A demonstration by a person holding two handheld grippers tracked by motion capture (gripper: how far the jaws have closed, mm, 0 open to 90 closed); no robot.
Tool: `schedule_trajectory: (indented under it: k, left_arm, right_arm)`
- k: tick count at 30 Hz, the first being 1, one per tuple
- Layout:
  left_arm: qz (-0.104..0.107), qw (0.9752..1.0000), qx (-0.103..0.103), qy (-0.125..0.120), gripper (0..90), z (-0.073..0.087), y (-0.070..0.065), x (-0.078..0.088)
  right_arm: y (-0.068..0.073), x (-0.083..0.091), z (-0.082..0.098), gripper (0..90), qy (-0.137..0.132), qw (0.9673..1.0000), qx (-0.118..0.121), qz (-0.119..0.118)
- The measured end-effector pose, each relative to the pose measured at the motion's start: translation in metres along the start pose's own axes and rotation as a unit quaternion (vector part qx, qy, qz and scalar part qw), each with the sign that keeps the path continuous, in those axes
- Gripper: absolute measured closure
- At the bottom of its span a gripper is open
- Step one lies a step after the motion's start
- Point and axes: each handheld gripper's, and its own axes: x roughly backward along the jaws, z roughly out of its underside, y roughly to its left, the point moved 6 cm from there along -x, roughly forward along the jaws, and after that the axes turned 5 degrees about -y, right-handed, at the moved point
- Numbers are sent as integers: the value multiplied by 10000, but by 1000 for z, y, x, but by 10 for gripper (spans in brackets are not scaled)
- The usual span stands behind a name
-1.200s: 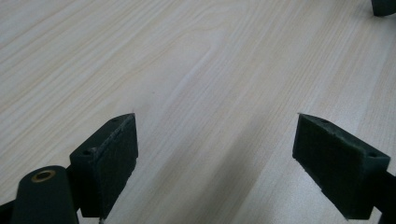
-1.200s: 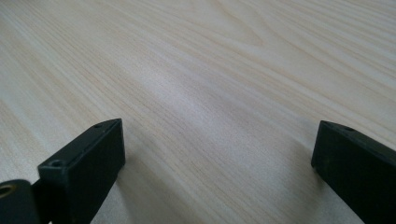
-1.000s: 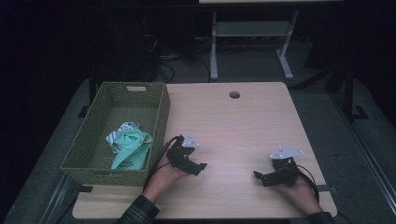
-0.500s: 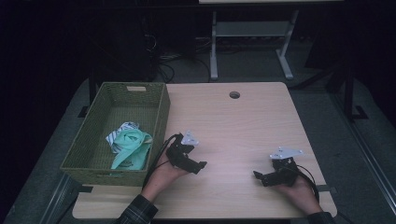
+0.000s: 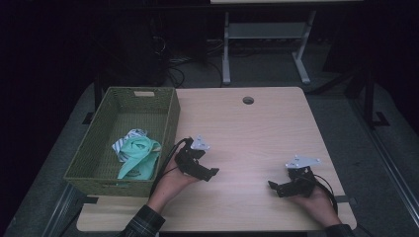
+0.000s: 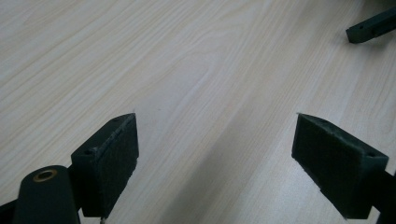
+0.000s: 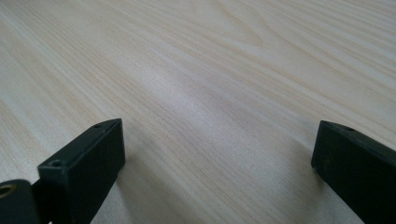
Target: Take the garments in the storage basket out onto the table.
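Almost nothing has moved since a second ago: the left gripper (image 5: 207, 173) has slid a tiny bit toward the near edge, and the right gripper (image 5: 277, 189) sits where it was. Both rest low on the surface (image 5: 257, 133), each held in a hand, with bare wood in front of them. The left gripper's fingers (image 6: 109, 158) are wide apart and hold nothing; in its own view there is just wood between them, and a dark tip of the other gripper shows far off in the top corner. The right gripper's fingers (image 7: 88, 163) are wide apart too, with nothing in them. The cloths (image 5: 136, 153), one mint green and one white with stripes, lie bunched up inside the basket (image 5: 168, 118), near its front end. The basket stands at the left side of the surface, just beside the left gripper, with its wall between them. It looks like the cloths are put away in there and the hands are resting, since both grippers point inward at empty wood and not at the basket. The fingers are likely left apart because there is nothing to hold now. If the cloths must come out, the left gripper is the near one and would have to lift over the basket wall.
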Motion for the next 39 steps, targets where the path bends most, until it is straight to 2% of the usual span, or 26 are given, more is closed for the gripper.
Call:
schedule_trajectory:
  k: [19,26,30,38,39]
  left_arm:
    - [77,9999,33,-121,141,-15,1,13]
    - [91,9999,-41,-94,141,-20,3,19]
    - [81,9999,14,-151,142,-23,4,22]
    - [95,9999,6,-99,142,-23,9,28]
    - [92,9999,55,-91,142,-22,10,29]
  right_arm:
    - [0,0,0,23,3,10000,-9,-2]
    - [0,0,0,23,2,10000,-10,0]
    - [0,0,0,23,-5,10000,2,0]
    - [0,0,0,23,15,10000,-29,4]
    - [0,0,0,23,0,10000,-3,0]
